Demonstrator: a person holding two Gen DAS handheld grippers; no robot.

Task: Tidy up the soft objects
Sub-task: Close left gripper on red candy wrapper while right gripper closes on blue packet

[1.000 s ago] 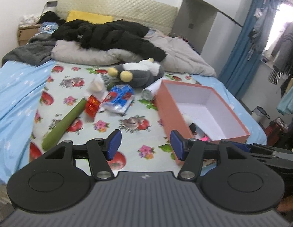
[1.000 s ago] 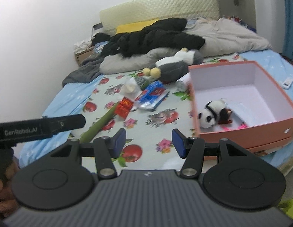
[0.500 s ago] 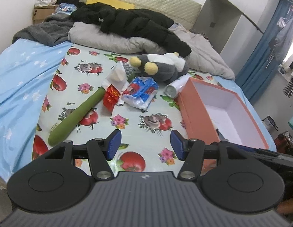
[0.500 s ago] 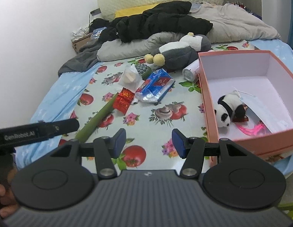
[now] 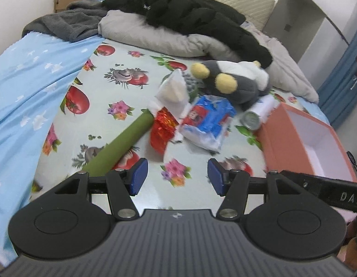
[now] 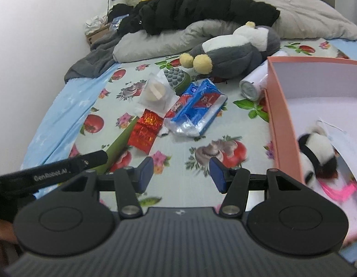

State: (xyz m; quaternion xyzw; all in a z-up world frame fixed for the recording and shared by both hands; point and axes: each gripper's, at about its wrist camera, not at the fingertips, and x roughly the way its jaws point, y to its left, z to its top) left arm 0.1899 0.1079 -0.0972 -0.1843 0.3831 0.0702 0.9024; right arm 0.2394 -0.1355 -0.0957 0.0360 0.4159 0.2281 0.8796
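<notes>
**Mia:** Where are the two grabbers?

**Dad:** The left gripper [image 5: 175,176] hangs over the flowery sheet [image 5: 123,87], and its blue fingers are spread wide with nothing between them. The right gripper [image 6: 181,174] is the same: fingers apart, holding nothing.

**Mia:** Did they move?

**Dad:** Yes. Both came closer to the pile of stuff on the bed. A second ago the things looked small and far away. Now they look big.

**Mia:** What is in the pile?

**Dad:** A long green tube [image 5: 119,146] lies just in front of the left gripper. Its far end touches a shiny red packet [image 5: 162,129]. Next to that is a blue packet [image 5: 207,124], and a see-through bag [image 6: 155,92] with a round pad inside.

**Mia:** And the soft toys?

**Dad:** The big grey plush toy [image 6: 233,52] with yellow feet lies behind the pile, against the grey blanket [image 5: 169,39]. It has not moved. The little panda toy [image 6: 316,152] is inside the pink box [image 6: 284,124], on the right, lying by a white sheet and something pink.

**Mia:** What is that round can?

**Dad:** A white can [image 6: 254,84] lying on its side, right beside the box's corner.

**Mia:** Is anything touching the grabbers?

**Dad:** No. The toys are still well apart from both.
</notes>
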